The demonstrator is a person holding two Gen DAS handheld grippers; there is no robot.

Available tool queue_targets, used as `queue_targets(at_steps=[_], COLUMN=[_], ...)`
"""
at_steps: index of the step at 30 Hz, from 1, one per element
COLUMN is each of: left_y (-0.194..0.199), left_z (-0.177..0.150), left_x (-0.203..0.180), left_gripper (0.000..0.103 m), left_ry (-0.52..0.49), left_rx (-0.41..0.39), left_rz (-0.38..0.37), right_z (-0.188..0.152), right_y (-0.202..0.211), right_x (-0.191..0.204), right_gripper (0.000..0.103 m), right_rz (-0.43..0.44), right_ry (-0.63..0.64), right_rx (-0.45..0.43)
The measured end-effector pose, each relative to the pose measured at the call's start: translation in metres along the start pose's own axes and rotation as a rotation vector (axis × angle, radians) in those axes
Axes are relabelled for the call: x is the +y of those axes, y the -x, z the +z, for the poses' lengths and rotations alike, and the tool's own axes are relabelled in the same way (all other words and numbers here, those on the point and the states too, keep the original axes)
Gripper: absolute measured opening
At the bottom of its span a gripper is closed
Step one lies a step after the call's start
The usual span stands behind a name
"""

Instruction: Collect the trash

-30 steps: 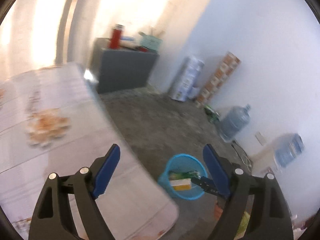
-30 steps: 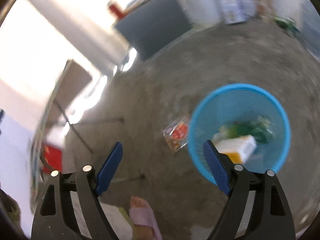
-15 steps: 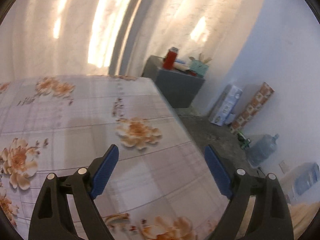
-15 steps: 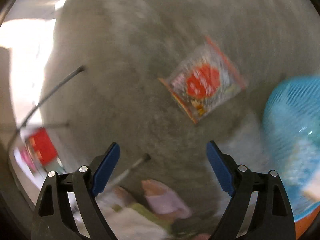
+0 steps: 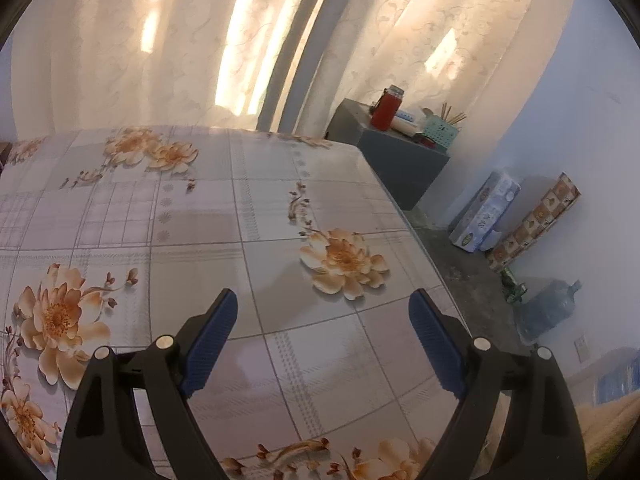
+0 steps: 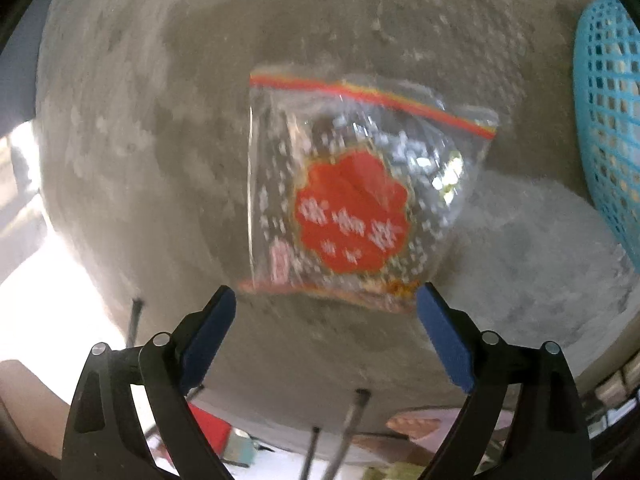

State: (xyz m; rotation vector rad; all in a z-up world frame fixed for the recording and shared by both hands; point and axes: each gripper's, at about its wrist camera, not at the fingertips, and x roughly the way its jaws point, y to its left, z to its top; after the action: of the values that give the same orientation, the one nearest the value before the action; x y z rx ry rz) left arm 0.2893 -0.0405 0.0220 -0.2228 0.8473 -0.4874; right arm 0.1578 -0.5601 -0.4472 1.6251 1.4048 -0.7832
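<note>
In the right wrist view a clear plastic snack bag [image 6: 352,200] with a red label and red-yellow top stripe lies flat on the concrete floor. My right gripper [image 6: 326,300] is open and empty, pointing down, with its blue fingertips just short of the bag's near edge. A blue mesh trash bin [image 6: 608,120] stands at the right edge of that view. In the left wrist view my left gripper [image 5: 323,308] is open and empty above the floral tablecloth [image 5: 200,220].
Thin dark table legs [image 6: 352,420] and red items show behind my right gripper. Beside the table are a grey cabinet [image 5: 396,160] with a red jar [image 5: 386,110], boxes [image 5: 486,212] against the wall and a water jug [image 5: 548,312] on the floor.
My right gripper dropped toward the floor and closed in on the snack bag, with the bin sliding to the right edge. My left gripper swung from the bin back over the table.
</note>
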Motion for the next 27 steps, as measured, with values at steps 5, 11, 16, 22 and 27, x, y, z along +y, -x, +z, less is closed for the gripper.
queue_targets(at_steps=[5, 11, 16, 22, 27], left_y=[-0.009, -0.012, -0.010, -0.010, -0.010], left_z=[-0.001, 0.001, 0.002, 0.001, 0.000], left_x=[0.004, 0.008, 0.007, 0.005, 0.005], left_gripper=[0.085, 0.085, 0.085, 0.085, 0.085], left_ry=[-0.005, -0.001, -0.007, -0.014, -0.012], left_rx=[0.023, 0.037, 0.037, 0.049, 0.046], left_rz=[0.023, 0.044, 0.058, 0.061, 0.051], right_z=[0.012, 0.012, 0.006, -0.019, -0.043], right_y=[-0.012, -0.033, -0.053, -0.076, -0.081], right_x=[0.006, 0.009, 0.010, 0.007, 0.009], right_gripper=[0.088, 0.088, 0.088, 0.085, 0.056], right_rz=[-0.024, -0.150, -0.239, -0.252, -0.239], right_ry=[-0.023, -0.026, -0.005, 0.030, 0.086], right_rx=[-0.031, -0.119, -0.182, -0.233, -0.270])
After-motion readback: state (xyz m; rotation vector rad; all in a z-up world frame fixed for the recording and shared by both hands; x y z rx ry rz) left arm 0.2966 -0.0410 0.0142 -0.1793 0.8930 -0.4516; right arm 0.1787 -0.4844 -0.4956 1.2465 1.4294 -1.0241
